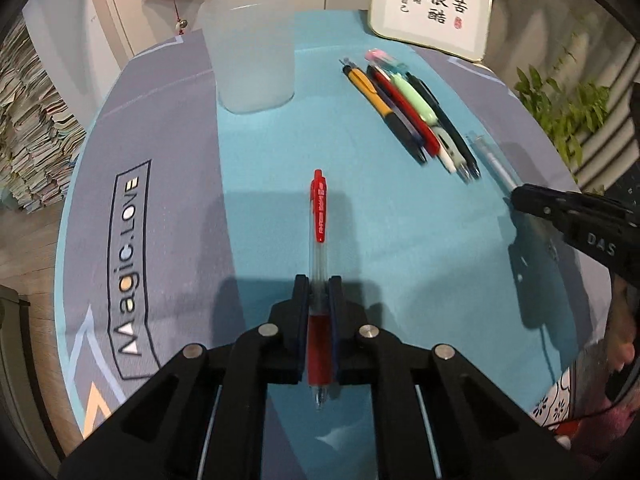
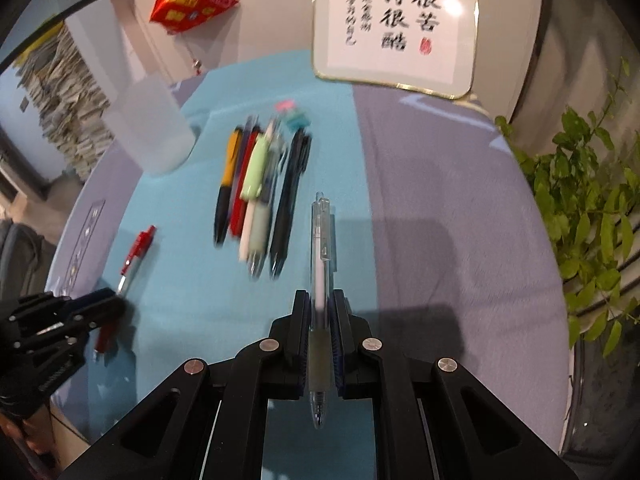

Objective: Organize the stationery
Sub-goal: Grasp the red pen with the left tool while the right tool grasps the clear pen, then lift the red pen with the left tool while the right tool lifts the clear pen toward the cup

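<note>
My left gripper (image 1: pixel 319 286) is shut on a red pen (image 1: pixel 319 216) with a clear barrel, gripped near its red grip, cap end pointing away. The same red pen (image 2: pixel 136 254) and left gripper (image 2: pixel 110 300) show at the lower left of the right wrist view. My right gripper (image 2: pixel 320 300) is shut on a clear pen (image 2: pixel 320 240), held lengthwise between the pads. It appears as the clear pen (image 1: pixel 494 160) and right gripper (image 1: pixel 520 196) at the right of the left wrist view. A pile of several pens (image 1: pixel 416 116) (image 2: pixel 260 188) lies on the blue mat. A frosted cup (image 1: pixel 250 52) (image 2: pixel 150 128) stands upright beyond.
A round table carries a teal and grey mat (image 1: pixel 168 128) printed with "Magic.LOVE". A framed calligraphy board (image 1: pixel 430 4) (image 2: pixel 394 20) leans at the back. A green plant (image 2: pixel 580 200) stands off the right edge. Stacked papers (image 1: pixel 28 128) fill the left. Small pink and teal erasers (image 2: pixel 294 114) lie behind the pens.
</note>
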Motion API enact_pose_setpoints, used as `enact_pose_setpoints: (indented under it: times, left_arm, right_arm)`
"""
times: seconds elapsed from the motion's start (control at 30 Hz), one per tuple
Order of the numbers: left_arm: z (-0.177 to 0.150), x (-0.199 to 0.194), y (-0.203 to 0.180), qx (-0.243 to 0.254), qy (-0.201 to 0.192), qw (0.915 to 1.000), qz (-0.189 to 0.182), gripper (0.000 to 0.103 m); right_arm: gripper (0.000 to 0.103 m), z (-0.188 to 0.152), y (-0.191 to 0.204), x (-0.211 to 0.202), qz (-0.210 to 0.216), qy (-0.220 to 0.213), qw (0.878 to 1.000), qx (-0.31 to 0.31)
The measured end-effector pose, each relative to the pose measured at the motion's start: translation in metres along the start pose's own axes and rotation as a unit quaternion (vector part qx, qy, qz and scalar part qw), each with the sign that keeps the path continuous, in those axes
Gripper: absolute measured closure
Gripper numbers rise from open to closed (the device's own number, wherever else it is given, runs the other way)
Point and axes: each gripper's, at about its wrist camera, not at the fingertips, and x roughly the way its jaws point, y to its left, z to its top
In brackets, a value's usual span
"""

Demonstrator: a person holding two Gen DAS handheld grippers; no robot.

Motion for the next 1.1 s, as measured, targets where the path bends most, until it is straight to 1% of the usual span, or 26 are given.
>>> enact_pose_setpoints:
  times: [0.03, 0.07, 0.13, 0.2, 0.37, 0.5, 0.6, 0.7, 0.77, 0.8, 0.83, 0.87, 0.93, 1.0, 1.03, 1.1]
  left_arm:
    - [-0.002, -0.001, 0.0, 0.0, -0.002, 1.0, 0.0, 0.092]
    - [-0.001, -0.001, 0.0, -0.001, -0.001, 1.0, 0.003, 0.088]
    - [0.002, 0.0, 0.0, -0.004, -0.005, 1.0, 0.007, 0.068]
    - [0.008, 0.0, 0.001, -0.005, -0.015, 0.9998, 0.01, 0.064]
    - [0.024, 0.006, -0.001, -0.003, -0.016, 0.9999, 0.001, 0.064]
    - [0.033, 0.016, -0.005, 0.001, -0.004, 1.0, -0.008, 0.064]
    - [0.036, 0.021, -0.008, 0.013, 0.002, 0.9999, -0.011, 0.065]
    - [0.038, 0.022, -0.007, 0.016, -0.005, 0.9998, -0.01, 0.069]
    - [0.041, 0.023, -0.006, 0.015, -0.008, 0.9998, -0.009, 0.075]
    - [0.042, 0.023, -0.006, 0.015, -0.008, 0.9998, -0.007, 0.08]
    - [0.042, 0.023, -0.006, 0.016, -0.009, 0.9998, -0.007, 0.087]
    - [0.041, 0.023, -0.006, 0.017, -0.01, 0.9998, -0.008, 0.091]
    - [0.042, 0.023, -0.008, 0.019, -0.011, 0.9997, -0.013, 0.091]
    - [0.042, 0.023, -0.01, 0.022, -0.012, 0.9996, -0.01, 0.091]
    - [0.041, 0.022, -0.009, 0.02, -0.013, 0.9997, -0.01, 0.091]
    - [0.041, 0.014, -0.006, 0.014, -0.022, 0.9996, -0.015, 0.091]
  right_arm:
    - [0.092, -0.001, 0.0, 0.0, 0.004, 0.004, 1.0, 0.004]
    - [0.092, -0.002, -0.001, 0.001, 0.009, 0.005, 1.0, 0.007]
    - [0.092, -0.001, 0.0, -0.001, 0.012, 0.003, 1.0, 0.009]
    - [0.092, 0.002, -0.001, -0.004, 0.012, -0.004, 1.0, 0.012]
    - [0.091, 0.017, 0.0, -0.003, 0.009, -0.013, 1.0, 0.014]
    - [0.091, 0.026, 0.004, 0.006, 0.011, -0.006, 1.0, 0.008]
    - [0.091, 0.028, 0.007, 0.013, 0.008, 0.004, 1.0, -0.003]
    - [0.091, 0.026, 0.008, 0.02, 0.007, 0.018, 1.0, -0.01]
    - [0.091, 0.027, 0.008, 0.024, 0.006, 0.021, 1.0, -0.013]
    - [0.091, 0.029, 0.009, 0.025, 0.0, 0.021, 1.0, -0.015]
    - [0.091, 0.031, 0.009, 0.026, -0.003, 0.021, 1.0, -0.017]
    - [0.091, 0.033, 0.01, 0.027, -0.007, 0.021, 1.0, -0.019]
    - [0.091, 0.034, 0.012, 0.029, -0.016, 0.017, 0.999, -0.03]
    - [0.091, 0.036, 0.016, 0.031, -0.024, 0.013, 0.999, -0.038]
    - [0.092, 0.037, 0.016, 0.031, -0.024, 0.013, 0.999, -0.034]
    - [0.092, 0.037, 0.013, 0.025, -0.008, 0.006, 1.0, -0.021]
